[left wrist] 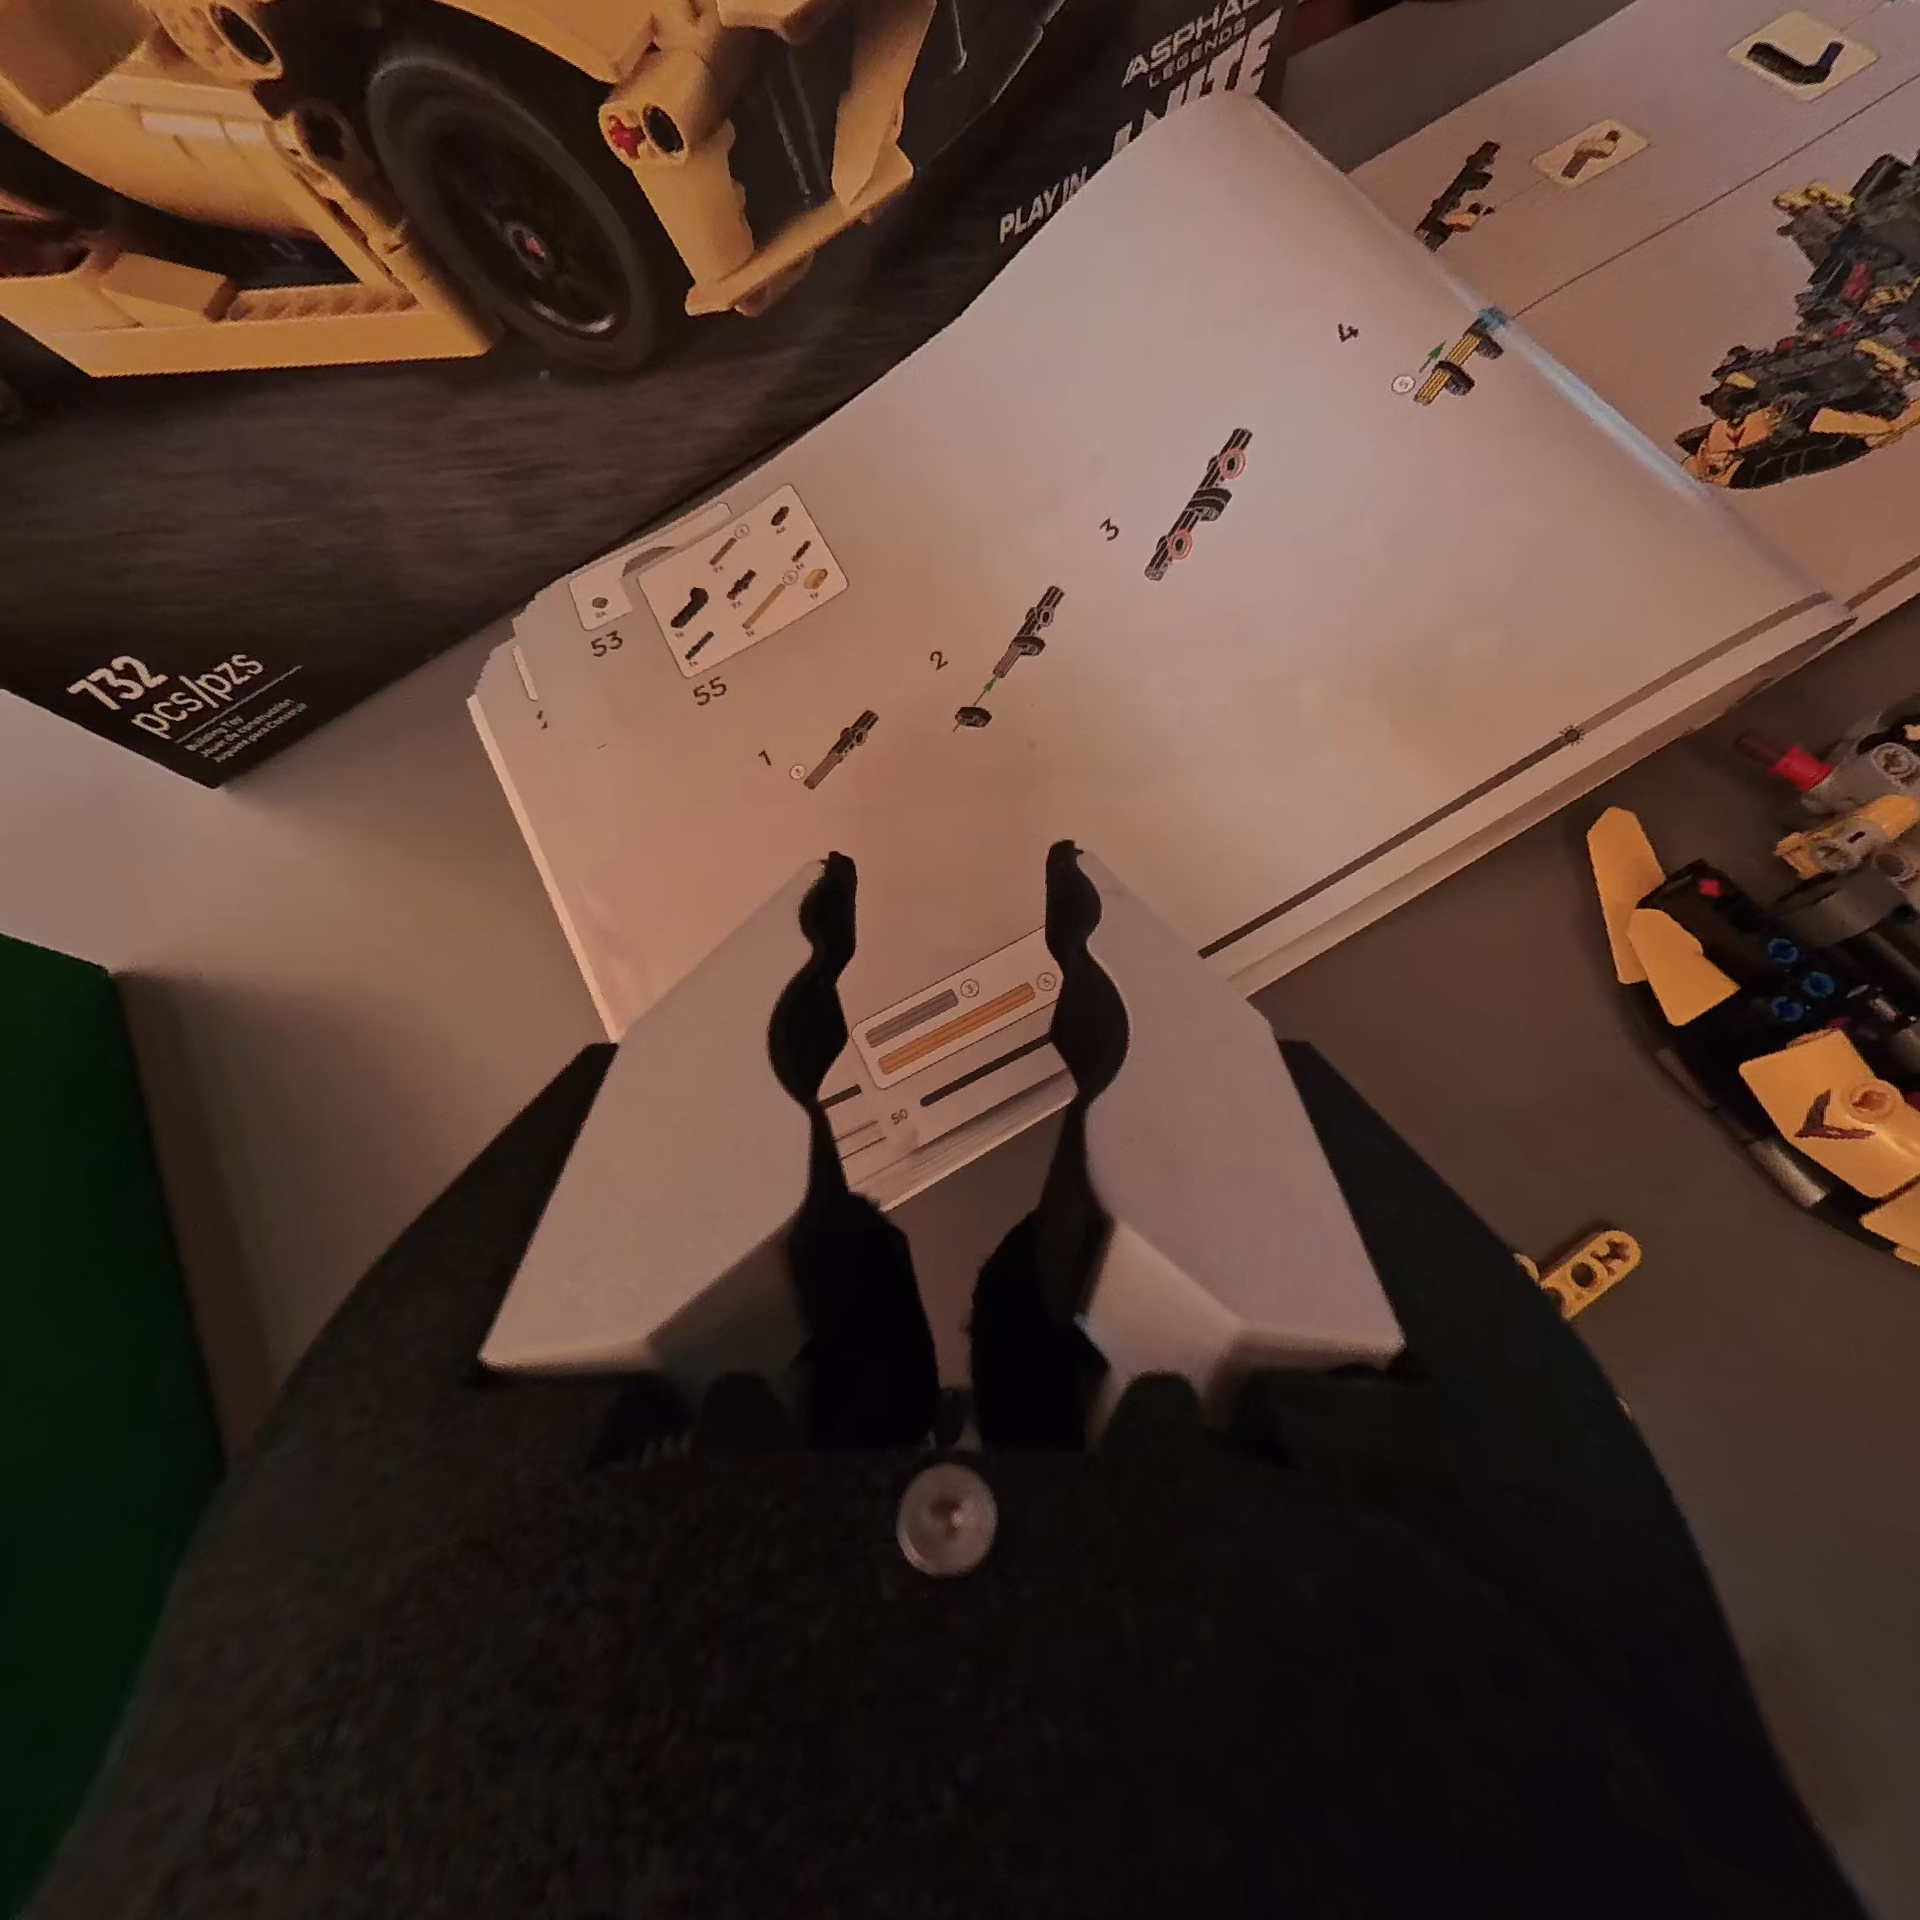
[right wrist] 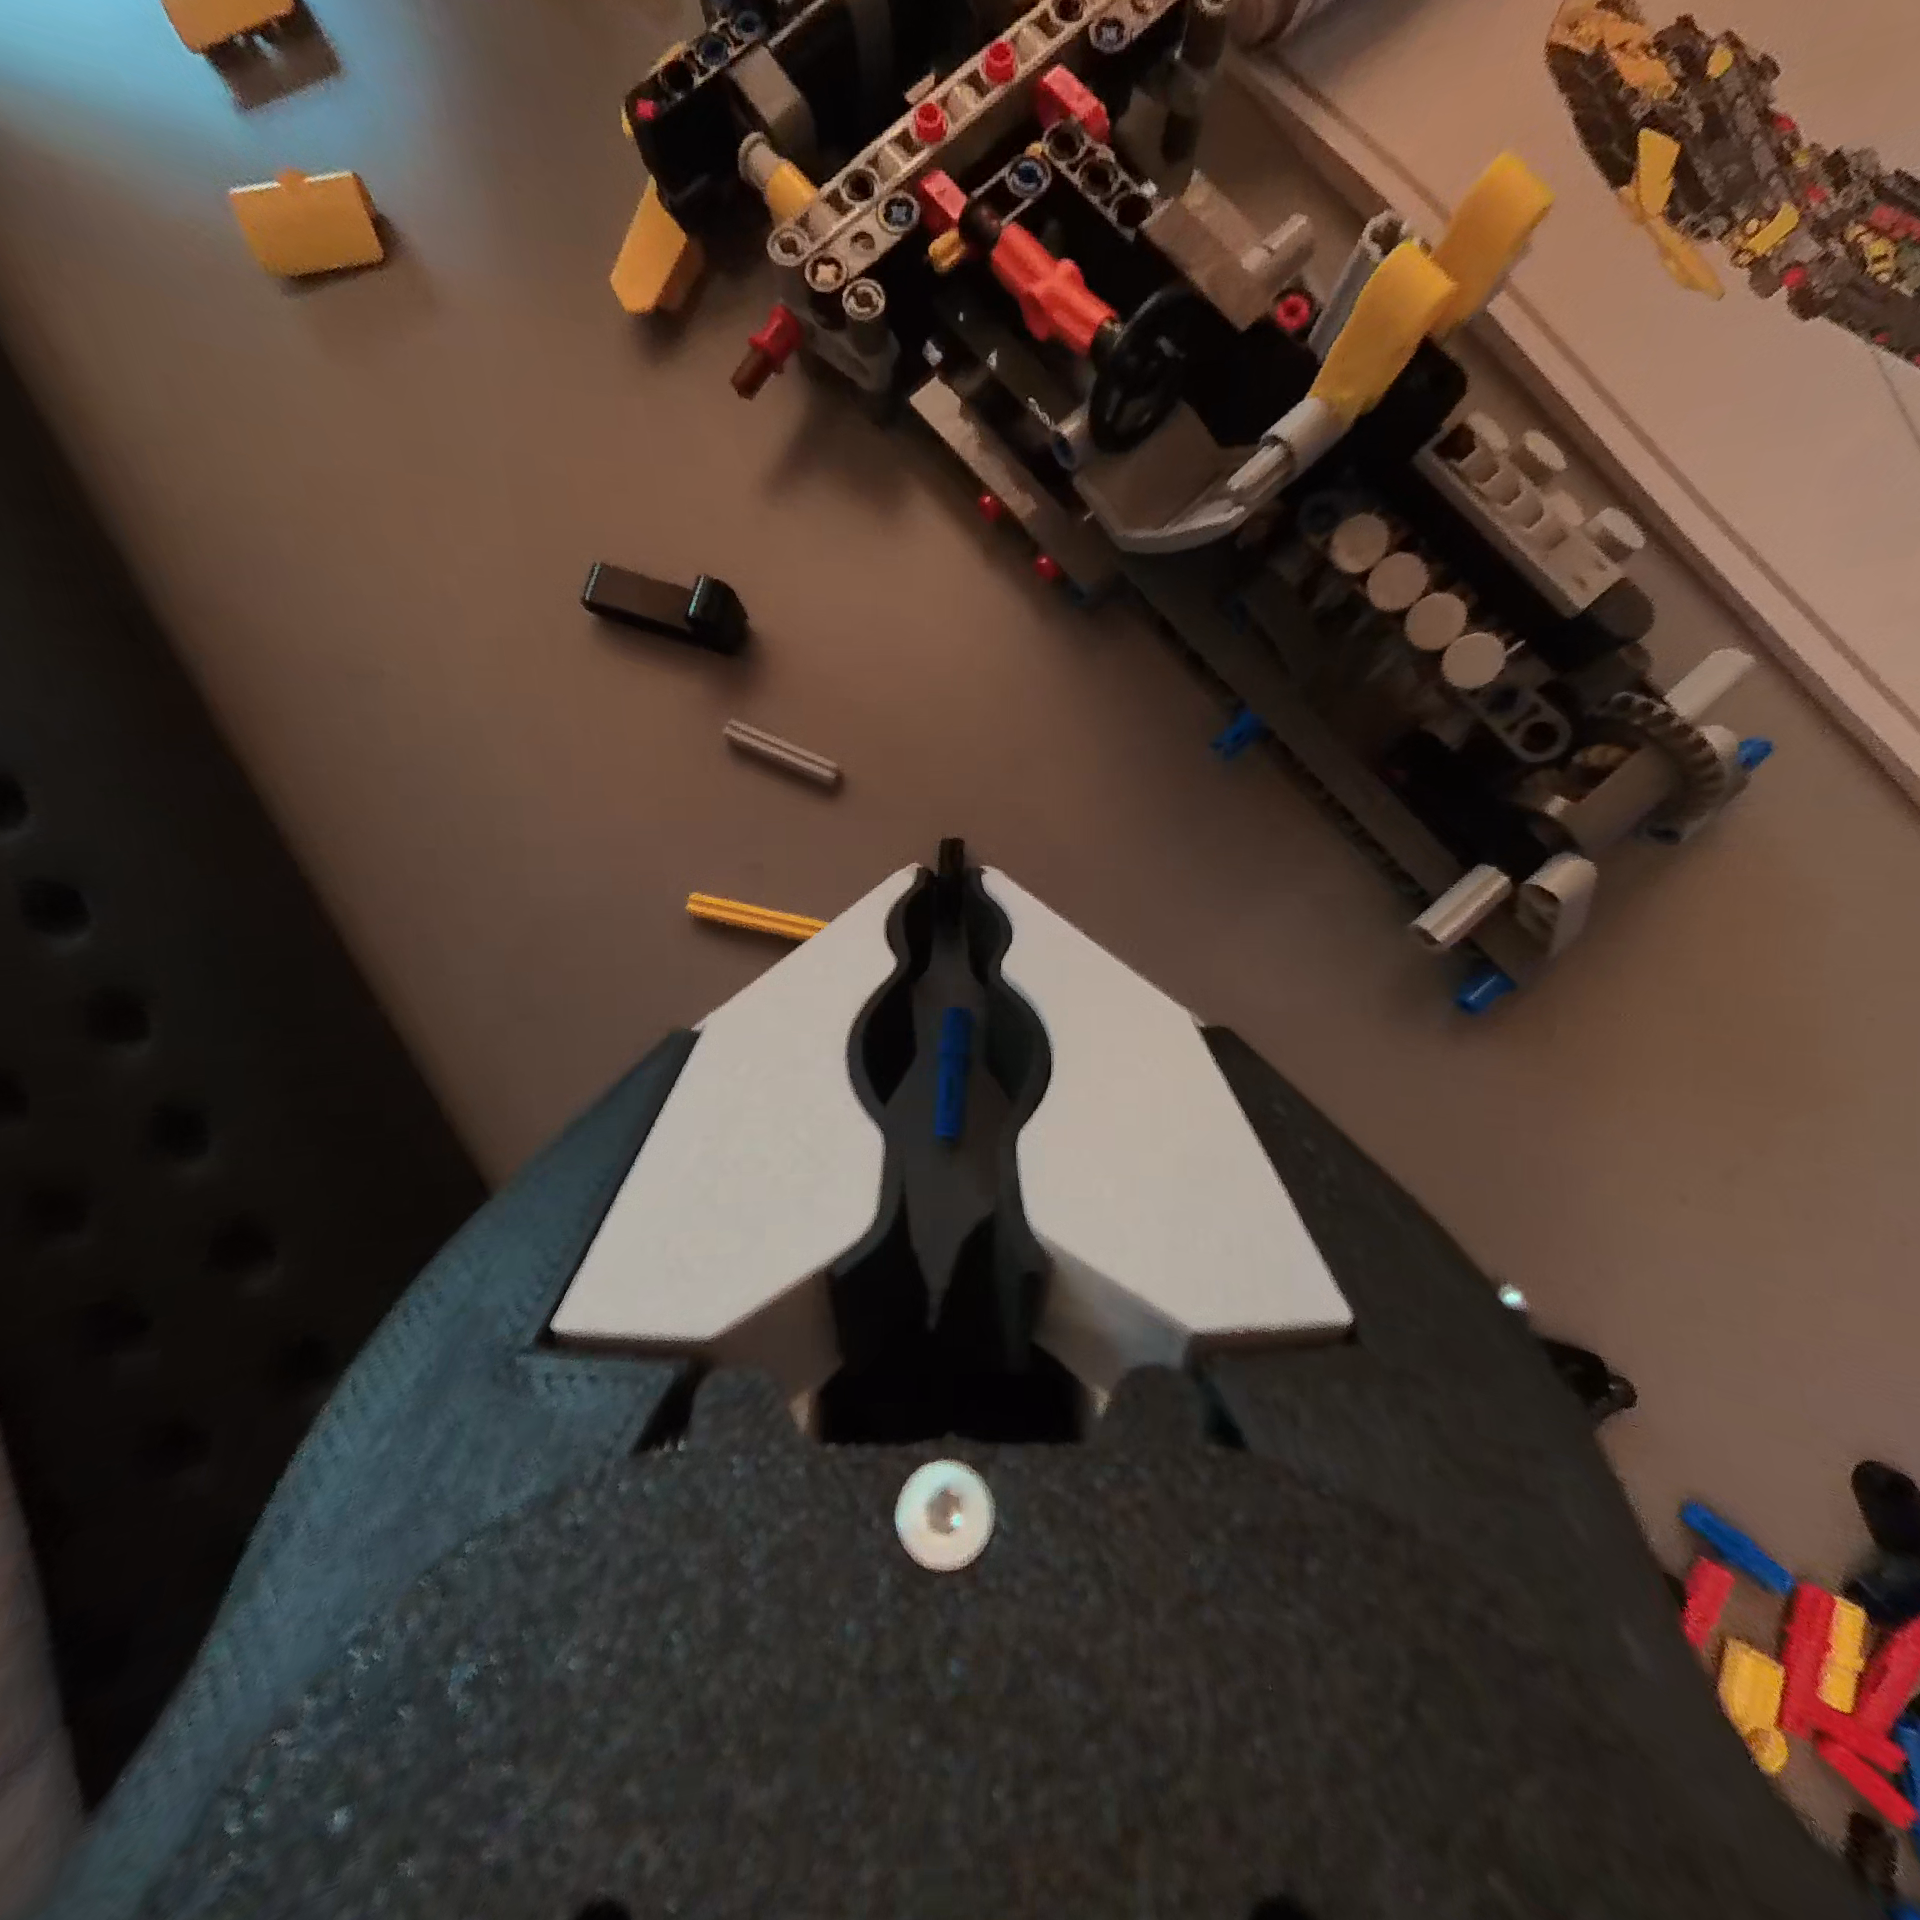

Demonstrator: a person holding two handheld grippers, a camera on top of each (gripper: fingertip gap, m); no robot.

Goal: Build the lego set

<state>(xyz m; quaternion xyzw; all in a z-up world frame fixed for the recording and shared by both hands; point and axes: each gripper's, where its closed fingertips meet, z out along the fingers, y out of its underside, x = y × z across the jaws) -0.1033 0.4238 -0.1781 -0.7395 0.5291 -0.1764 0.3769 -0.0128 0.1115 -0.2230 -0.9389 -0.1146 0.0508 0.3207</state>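
Note:
In the left wrist view my left gripper (left wrist: 951, 862) is open and empty, hovering over the open instruction booklet (left wrist: 1039, 520), above its page of numbered steps. The partly built yellow and black car (left wrist: 1766, 997) sits at the right edge. In the right wrist view my right gripper (right wrist: 948, 868) is shut, and a small black piece (right wrist: 948, 852) sticks out between its tips. A blue pin (right wrist: 953, 1075) shows in the gap between the fingers; I cannot tell whether it is held or lies on the table. The car chassis (right wrist: 1143, 364) lies ahead to the right.
The set's box (left wrist: 312, 416) stands behind the booklet. A yellow beam (left wrist: 1579, 1268) lies near the car. Near the right gripper lie a grey axle (right wrist: 781, 751), a yellow axle (right wrist: 753, 914), a black piece (right wrist: 665, 606), yellow panels (right wrist: 307, 220) and a pile of small parts (right wrist: 1808, 1662). Spacing between my two grippers at the tips: around 35 cm.

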